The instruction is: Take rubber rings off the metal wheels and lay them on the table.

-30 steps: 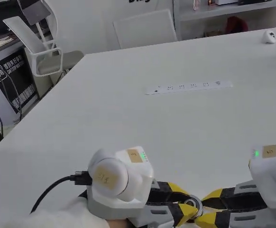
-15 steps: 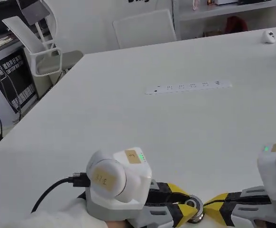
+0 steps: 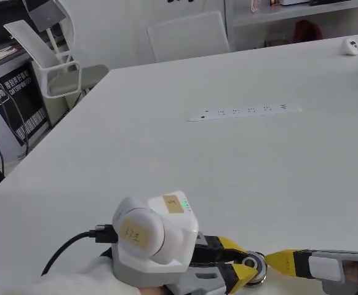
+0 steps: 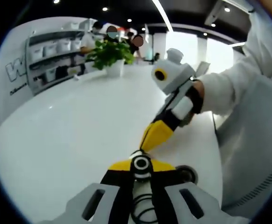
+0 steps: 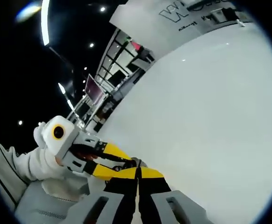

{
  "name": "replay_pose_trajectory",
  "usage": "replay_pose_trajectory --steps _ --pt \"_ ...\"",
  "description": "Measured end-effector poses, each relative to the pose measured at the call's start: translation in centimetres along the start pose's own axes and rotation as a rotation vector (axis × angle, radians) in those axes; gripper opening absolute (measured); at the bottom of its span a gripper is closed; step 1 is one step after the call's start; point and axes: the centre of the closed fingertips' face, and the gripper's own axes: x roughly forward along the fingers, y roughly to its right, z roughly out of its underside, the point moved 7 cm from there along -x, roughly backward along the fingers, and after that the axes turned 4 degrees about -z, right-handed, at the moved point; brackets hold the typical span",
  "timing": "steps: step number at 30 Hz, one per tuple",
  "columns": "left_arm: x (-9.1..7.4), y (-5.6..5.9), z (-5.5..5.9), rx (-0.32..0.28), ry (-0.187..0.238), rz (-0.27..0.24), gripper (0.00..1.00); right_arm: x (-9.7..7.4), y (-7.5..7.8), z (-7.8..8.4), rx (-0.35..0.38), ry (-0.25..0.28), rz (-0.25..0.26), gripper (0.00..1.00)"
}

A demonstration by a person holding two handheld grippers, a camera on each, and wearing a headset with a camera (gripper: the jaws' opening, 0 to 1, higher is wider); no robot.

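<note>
Head view | small round shiny metal wheel (image 3: 251, 265), dark centre, low over the bench's near edge | yellow-tipped left tongs (image 4: 141, 167) clamped on it | right tongs (image 5: 137, 173) pressed closed, tips against the wheel | smooth white bench (image 3: 167, 141) | flat white power strip (image 3: 245, 113) well apart

The white surface (image 3: 167, 160) is broad and glossy. Well beyond the left claw (image 3: 251, 268) a white power strip (image 3: 245, 112) lies flat on it. Farther off to the claw's right sits a small white mouse-like object (image 3: 350, 47). A potted plant (image 4: 109, 55) stands far ahead of that claw.
</note>
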Motion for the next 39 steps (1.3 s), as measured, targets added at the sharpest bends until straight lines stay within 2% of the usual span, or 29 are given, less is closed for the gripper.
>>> replay_pose_trajectory --steps 5,8,13,16,19,26,31,35,37,39 --pt "0.0 0.0 0.0 0.004 0.002 -0.003 0.13 0.0 -0.7 -0.3 -0.046 -0.023 0.013 0.0" --pt "0.0 0.1 0.0 0.01 0.002 -0.004 0.13 0.1 -1.0 -0.4 -0.047 -0.033 -0.007 0.0" --pt "0.0 0.0 0.0 0.012 0.001 -0.006 0.13 0.6 -1.3 -0.5 -0.093 -0.065 -0.009 0.0" --pt "0.0 0.0 0.0 0.017 0.0 -0.007 0.13 0.5 -1.5 -0.4 -0.083 -0.067 -0.032 0.0" --pt "0.0 0.0 0.0 0.016 0.001 -0.007 0.13 0.7 -1.6 -0.4 -0.093 -0.066 -0.033 0.0" --pt "0.0 0.1 0.0 0.012 0.005 -0.013 0.13 0.2 -1.4 -0.4 -0.058 -0.032 -0.051 0.0" --pt "0.0 0.1 0.0 0.022 -0.002 -0.016 0.13 0.4 -1.8 -0.5 0.015 0.013 -0.106 0.0" --pt "0.0 0.2 -0.2 0.02 -0.021 -0.023 0.14 0.2 -1.6 -0.6 -0.021 0.002 -0.074 0.0" --pt "0.0 0.2 -0.3 -0.019 -0.04 -0.025 0.14 0.2 -1.4 -0.5 -0.042 -0.014 -0.054 0.0" --pt "0.1 0.3 -0.5 -0.021 -0.054 -0.016 0.17 0.2 -1.3 -0.4 -0.065 -0.034 -0.04 0.0"
